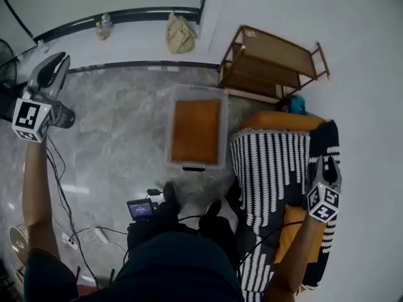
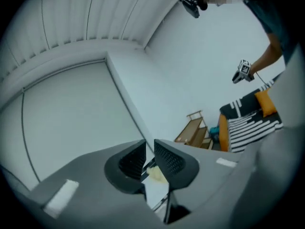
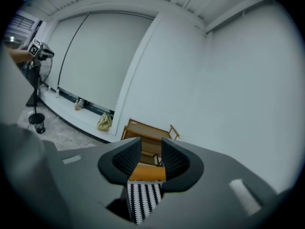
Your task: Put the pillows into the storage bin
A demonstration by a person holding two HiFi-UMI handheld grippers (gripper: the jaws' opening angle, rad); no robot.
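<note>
The clear storage bin [image 1: 225, 126] stands on the marble floor with an orange pillow [image 1: 196, 131] lying in it. To its right a black-and-white patterned pillow [image 1: 271, 168] rests on a seat, with orange pillows behind [image 1: 280, 119] and below it [image 1: 291, 228]. My right gripper [image 1: 329, 163] hovers at that pillow's right edge. Its jaws stand apart, and the patterned pillow [image 3: 143, 197] and an orange one [image 3: 147, 173] show through the gap. My left gripper [image 1: 58, 60] is raised far left, jaws [image 2: 150, 144] narrowly apart with nothing between them.
A wooden shelf unit [image 1: 271, 65] stands beyond the seat against the wall. A tan bag [image 1: 180, 33] and a bottle [image 1: 103, 25] sit by the window track. Cables [image 1: 69, 219] and a small device [image 1: 141, 209] lie by my feet. A fan [image 1: 6, 74] stands far left.
</note>
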